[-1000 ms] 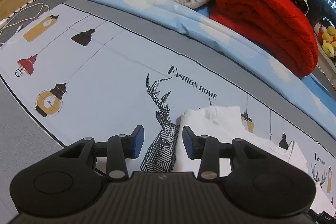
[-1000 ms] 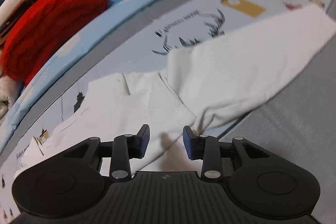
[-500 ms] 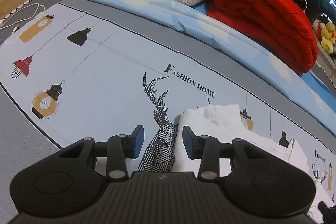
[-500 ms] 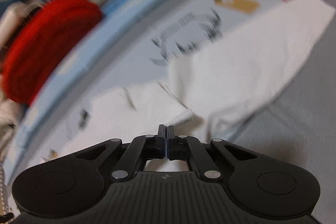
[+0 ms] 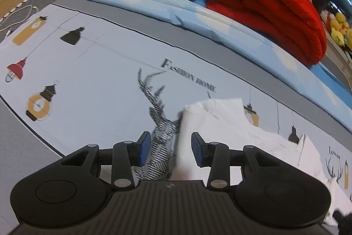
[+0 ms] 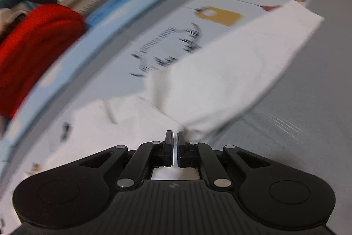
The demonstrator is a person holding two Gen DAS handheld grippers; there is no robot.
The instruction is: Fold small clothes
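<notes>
Right gripper [image 6: 173,148] clenched on white garment [image 6: 220,80], cloth spreading ahead. Left gripper [image 5: 171,149] released, garment edge between its fingers.

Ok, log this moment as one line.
left gripper: open, straddling white garment edge | right gripper: shut on white garment | surface: printed sheet

Our right gripper [image 6: 174,150], wide open a second ago, now pinches the near edge of the small white cotton garment [image 6: 231,72], lifting it slightly.
</notes>
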